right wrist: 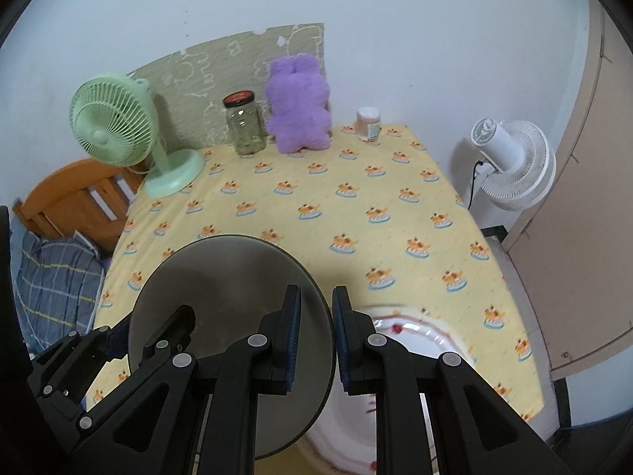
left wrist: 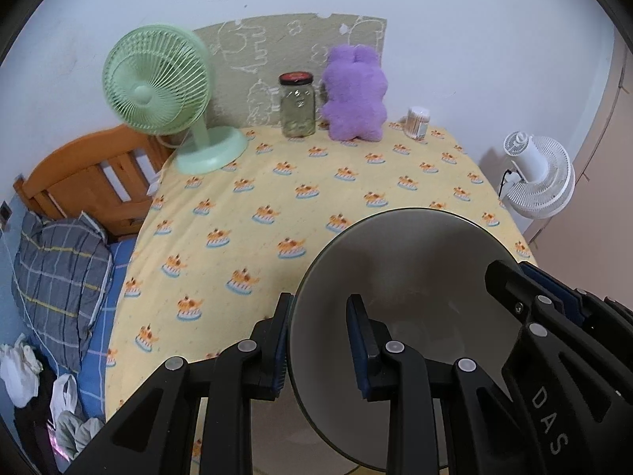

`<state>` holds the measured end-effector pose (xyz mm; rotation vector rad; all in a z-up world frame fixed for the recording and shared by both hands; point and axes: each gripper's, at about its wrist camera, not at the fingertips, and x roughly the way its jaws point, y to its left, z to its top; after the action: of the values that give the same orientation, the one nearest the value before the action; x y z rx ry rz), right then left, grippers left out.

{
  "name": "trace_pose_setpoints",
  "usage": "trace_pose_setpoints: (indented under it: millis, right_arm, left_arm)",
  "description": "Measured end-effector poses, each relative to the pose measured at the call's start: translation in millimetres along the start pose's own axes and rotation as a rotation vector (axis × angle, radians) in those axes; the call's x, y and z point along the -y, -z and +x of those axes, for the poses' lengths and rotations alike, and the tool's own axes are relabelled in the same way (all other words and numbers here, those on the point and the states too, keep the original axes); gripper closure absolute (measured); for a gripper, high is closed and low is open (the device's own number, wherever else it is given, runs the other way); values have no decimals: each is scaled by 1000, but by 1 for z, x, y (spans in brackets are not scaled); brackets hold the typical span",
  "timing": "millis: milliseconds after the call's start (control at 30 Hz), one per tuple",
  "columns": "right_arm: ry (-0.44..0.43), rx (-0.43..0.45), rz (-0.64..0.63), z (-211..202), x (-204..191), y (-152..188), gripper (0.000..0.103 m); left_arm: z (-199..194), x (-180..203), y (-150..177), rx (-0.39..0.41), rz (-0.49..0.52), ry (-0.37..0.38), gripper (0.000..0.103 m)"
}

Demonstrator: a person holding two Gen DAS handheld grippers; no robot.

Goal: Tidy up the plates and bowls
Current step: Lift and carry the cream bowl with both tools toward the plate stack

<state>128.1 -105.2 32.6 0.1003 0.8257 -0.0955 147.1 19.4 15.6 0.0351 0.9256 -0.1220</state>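
Both grippers are clamping one grey bowl above the yellow desk.

Left wrist view: the left gripper (left wrist: pixel 318 340) is gripping the near-left rim of the plain grey round bowl (left wrist: pixel 415 277), its fingers (left wrist: pixel 283 340) clamped either side of the wall; the right gripper (left wrist: pixel 526 293) is pinching the opposite rim. The bowl is hanging tilted over the yellow cat-print desk (left wrist: pixel 277 198), its matte inside facing the camera. Only here a blue bed with a plaid pillow (left wrist: pixel 55 273) is showing.

Right wrist view: the right gripper (right wrist: pixel 316 340) is clamping the bowl (right wrist: pixel 221 289) rim. Only here a white red-patterned plate (right wrist: pixel 427 340) is lying on the desk (right wrist: pixel 356 198), just beneath the bowl's right edge.
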Motion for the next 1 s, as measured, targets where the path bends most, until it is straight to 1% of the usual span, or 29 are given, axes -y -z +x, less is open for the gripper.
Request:
trace_pose_setpoints:
  millis: [267, 500, 800, 1000]
  right_arm:
    - [-7, -32, -6, 2, -31, 29, 83]
    - [-13, -94, -12, 15, -50, 52, 83]
    - [-4, -147, -21, 33, -61, 63, 83]
    - [0, -172, -34, 43, -66, 66, 83]
  left_arm:
    - [4, -30, 28, -41, -13, 5, 78]
    - [14, -47, 48, -90, -23, -2, 78]
    - [28, -58, 59, -133, -37, 2, 78]
    - [40, -61, 61, -158, -36, -6, 78]
